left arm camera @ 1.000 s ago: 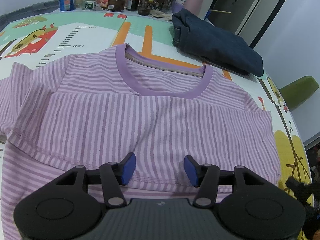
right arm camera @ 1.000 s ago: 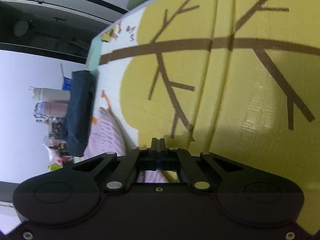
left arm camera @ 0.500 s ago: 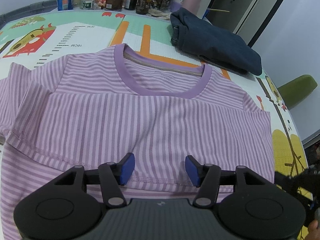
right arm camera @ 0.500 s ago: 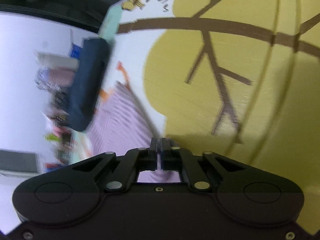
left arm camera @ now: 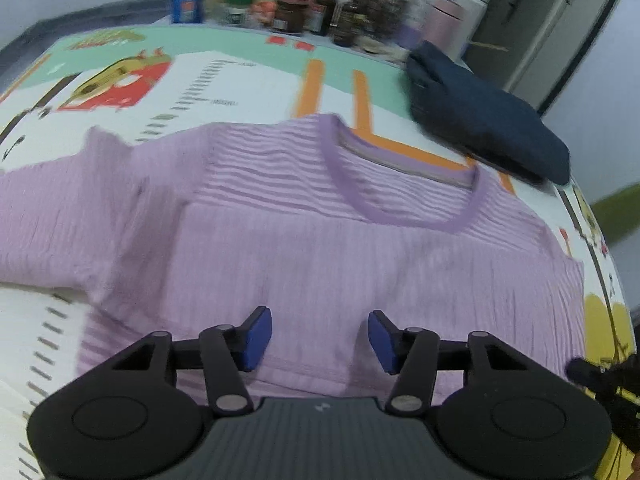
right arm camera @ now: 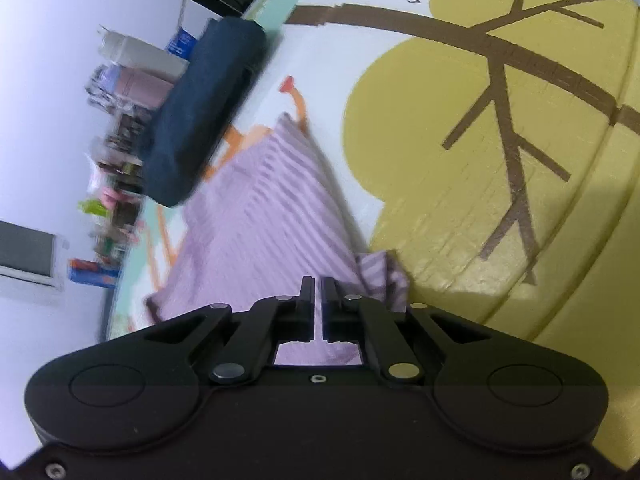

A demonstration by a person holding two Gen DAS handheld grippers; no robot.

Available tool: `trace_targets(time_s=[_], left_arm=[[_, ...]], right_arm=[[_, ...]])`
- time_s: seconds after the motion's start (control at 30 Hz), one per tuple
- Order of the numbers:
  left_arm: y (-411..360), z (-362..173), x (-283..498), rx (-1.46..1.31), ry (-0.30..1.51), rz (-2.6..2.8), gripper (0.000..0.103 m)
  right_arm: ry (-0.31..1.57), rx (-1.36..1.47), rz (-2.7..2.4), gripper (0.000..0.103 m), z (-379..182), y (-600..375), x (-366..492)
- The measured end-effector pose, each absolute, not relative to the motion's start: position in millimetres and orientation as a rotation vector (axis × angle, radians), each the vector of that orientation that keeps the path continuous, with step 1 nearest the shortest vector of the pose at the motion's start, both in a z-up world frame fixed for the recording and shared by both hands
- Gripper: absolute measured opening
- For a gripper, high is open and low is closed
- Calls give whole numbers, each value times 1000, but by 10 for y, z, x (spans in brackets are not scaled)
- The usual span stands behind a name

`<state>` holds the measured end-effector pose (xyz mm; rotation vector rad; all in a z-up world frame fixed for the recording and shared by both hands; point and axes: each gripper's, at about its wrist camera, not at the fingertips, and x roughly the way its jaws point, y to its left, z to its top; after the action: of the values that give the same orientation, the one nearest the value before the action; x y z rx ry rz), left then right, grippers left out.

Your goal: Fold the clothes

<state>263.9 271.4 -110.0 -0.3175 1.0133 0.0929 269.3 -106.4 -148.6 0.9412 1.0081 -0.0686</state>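
Note:
A purple striped T-shirt [left arm camera: 320, 248] lies front up on the play mat, neckline [left arm camera: 404, 184] toward the far side and its lower part folded up over the chest. My left gripper [left arm camera: 320, 332] hovers over the folded hem with its blue pads [left arm camera: 258, 336] apart; its jaws are closing and nothing is pinched between them. In the right wrist view the shirt [right arm camera: 256, 208] runs away to the left. My right gripper [right arm camera: 319, 284] is shut at the shirt's near right edge, where a bunched corner of fabric [right arm camera: 380, 272] rises beside its fingertips.
A folded navy garment [left arm camera: 480, 124] lies at the mat's far right, also seen as the navy garment [right arm camera: 200, 120]. Bottles and jars [left arm camera: 320, 0] line the far edge. A green chair [left arm camera: 616, 212] stands past the right edge. The yellow tree print [right arm camera: 500, 140] lies right of the shirt.
The left view has slid so more of the shirt's left sleeve shows, and the left jaws have narrowed slightly. The right gripper has rolled and lifted, and the shirt's corner now stands bunched beside it.

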Motion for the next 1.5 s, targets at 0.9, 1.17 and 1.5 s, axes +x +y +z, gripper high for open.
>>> trace_targets(time_s=[0.9,1.17,1.5], left_arm=[[3850,-987,2486,-404,973,296,52],[4255,-992,2242,-469,951,363,52],[4689,-853,2055,-447,897,439,53]], right_arm=[[1163,905,394,17,-1487,438,3384],[1146,844,376,17,-1358,565,3348],[1255,783,649,17,-1353,1997,3538]])
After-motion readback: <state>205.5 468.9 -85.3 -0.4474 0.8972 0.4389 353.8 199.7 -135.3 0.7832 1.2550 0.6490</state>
